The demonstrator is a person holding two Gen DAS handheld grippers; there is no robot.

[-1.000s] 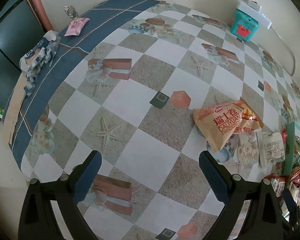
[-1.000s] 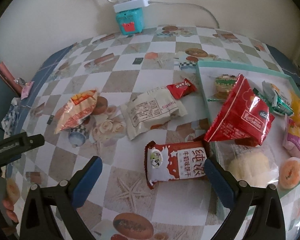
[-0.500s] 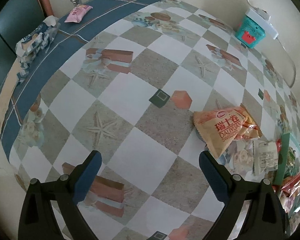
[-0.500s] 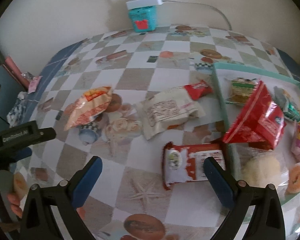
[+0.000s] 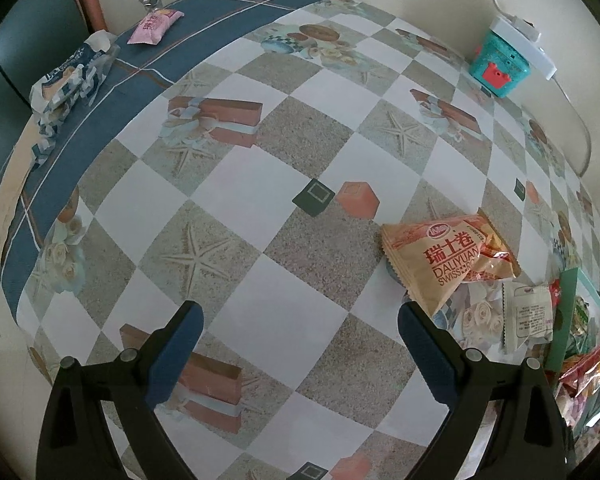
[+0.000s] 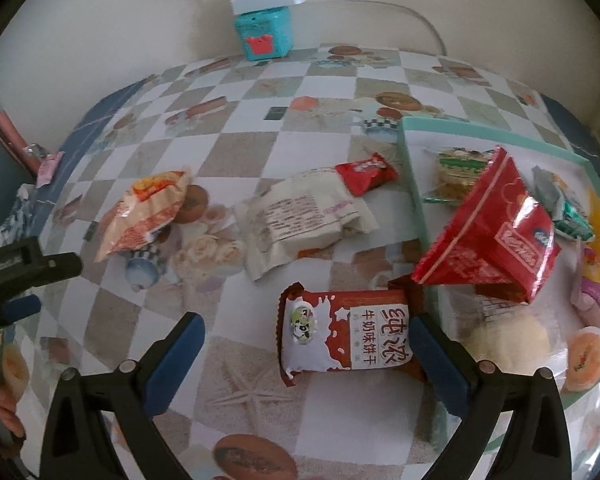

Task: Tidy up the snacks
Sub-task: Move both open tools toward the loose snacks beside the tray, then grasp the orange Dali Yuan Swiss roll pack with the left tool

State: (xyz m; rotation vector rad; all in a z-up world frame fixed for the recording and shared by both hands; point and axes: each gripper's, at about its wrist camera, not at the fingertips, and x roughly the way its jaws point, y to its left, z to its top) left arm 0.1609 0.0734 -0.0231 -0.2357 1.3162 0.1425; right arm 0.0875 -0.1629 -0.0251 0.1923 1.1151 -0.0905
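My left gripper (image 5: 300, 340) hangs open above bare tablecloth. An orange Swiss-roll packet (image 5: 448, 260) lies just beyond its right finger (image 5: 424, 344), with a white packet (image 5: 526, 316) further right. My right gripper (image 6: 304, 332) is open too. A red-and-white milk biscuit packet (image 6: 344, 332) lies flat between its fingers, close to the right one, beside the green tray (image 6: 412, 172). Beyond it lie the white packet (image 6: 304, 220), a small red packet (image 6: 366, 172) and the orange packet (image 6: 148, 212). In the tray are a red triangular bag (image 6: 492, 236) and several other snacks.
A teal box (image 6: 264, 36) with a white power strip on top stands at the wall. A pink packet (image 5: 154, 26) and a crumpled blue-white wrapper (image 5: 68, 80) lie on the cloth's blue border. The left gripper (image 6: 28, 268) and a hand (image 6: 4, 400) show at the right view's left edge.
Both views have shifted a little over the table: the left one tilted, the right one swung sideways and back. Both grippers stayed open and no snack moved.
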